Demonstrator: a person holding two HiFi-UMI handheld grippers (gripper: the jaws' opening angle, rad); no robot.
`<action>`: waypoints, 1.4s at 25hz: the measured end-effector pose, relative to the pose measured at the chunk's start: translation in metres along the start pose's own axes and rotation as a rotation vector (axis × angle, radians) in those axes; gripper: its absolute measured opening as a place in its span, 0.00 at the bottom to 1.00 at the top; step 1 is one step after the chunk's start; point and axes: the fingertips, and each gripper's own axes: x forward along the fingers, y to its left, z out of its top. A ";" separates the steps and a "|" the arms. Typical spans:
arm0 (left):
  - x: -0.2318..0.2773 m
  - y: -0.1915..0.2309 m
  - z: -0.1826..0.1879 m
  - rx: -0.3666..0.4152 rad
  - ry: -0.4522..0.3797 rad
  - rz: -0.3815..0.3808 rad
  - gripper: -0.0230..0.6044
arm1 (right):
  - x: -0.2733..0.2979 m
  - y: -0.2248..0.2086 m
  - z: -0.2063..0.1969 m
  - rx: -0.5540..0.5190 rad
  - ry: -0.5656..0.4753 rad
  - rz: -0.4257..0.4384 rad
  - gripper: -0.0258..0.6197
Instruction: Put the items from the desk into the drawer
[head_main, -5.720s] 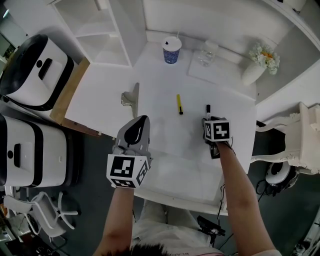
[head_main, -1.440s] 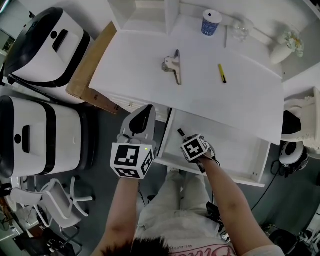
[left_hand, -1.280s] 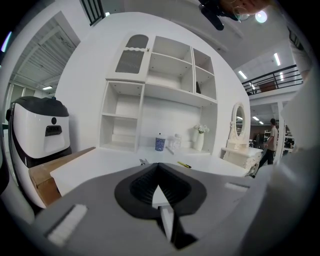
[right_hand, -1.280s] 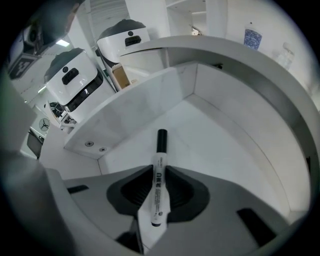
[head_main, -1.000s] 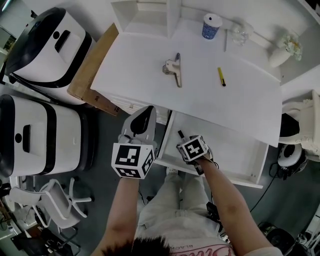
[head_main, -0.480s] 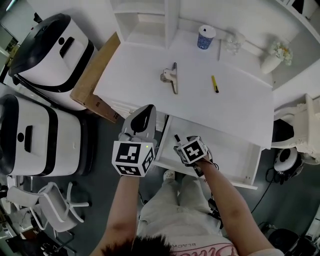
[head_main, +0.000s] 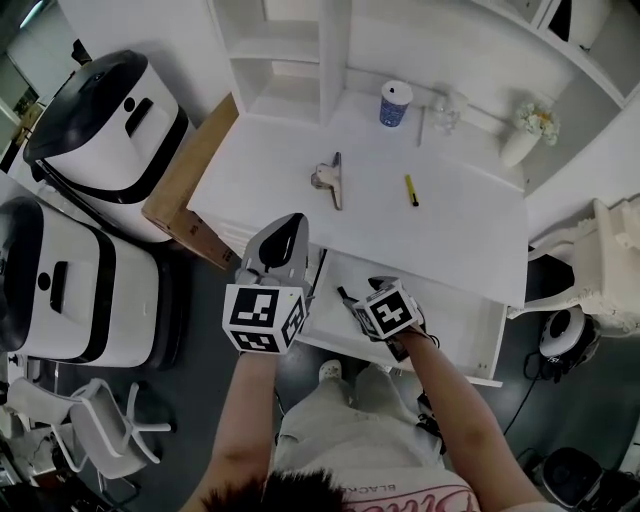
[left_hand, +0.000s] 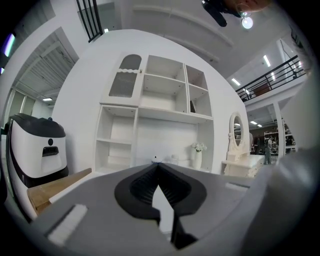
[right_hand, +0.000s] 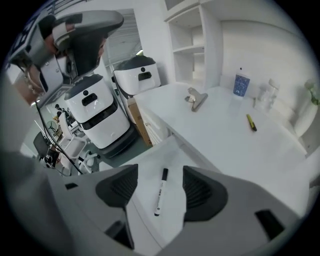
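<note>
Marker (right_hand: 160, 191) now loose in drawer (head_main: 452, 308) under wide-fingered right gripper (right_hand: 160, 167); left gripper (left_hand: 159, 167) fingers together; clip (head_main: 329, 181), yellow pen (head_main: 410, 190) on desk (head_main: 455, 215).

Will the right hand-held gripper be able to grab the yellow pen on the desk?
Probably yes. The right hand-held gripper is open and empty above the drawer, and the yellow pen lies alone on bare desk with nothing standing between them.

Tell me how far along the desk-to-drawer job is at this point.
Done: the black marker lies in the open drawer, with the right tool open above it. In hand: nothing; the left tool is shut and empty. Left: at least the metal clip and the yellow pen-shaped item, both on the desk.
</note>
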 end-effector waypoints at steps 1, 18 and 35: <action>0.000 -0.001 0.003 0.004 -0.006 0.000 0.05 | -0.005 -0.001 0.004 -0.006 -0.014 -0.002 0.48; 0.003 -0.009 0.047 0.050 -0.090 -0.028 0.05 | -0.133 -0.030 0.087 -0.074 -0.406 -0.194 0.08; 0.012 -0.010 0.076 0.089 -0.147 -0.107 0.05 | -0.290 -0.090 0.130 0.000 -0.811 -0.601 0.05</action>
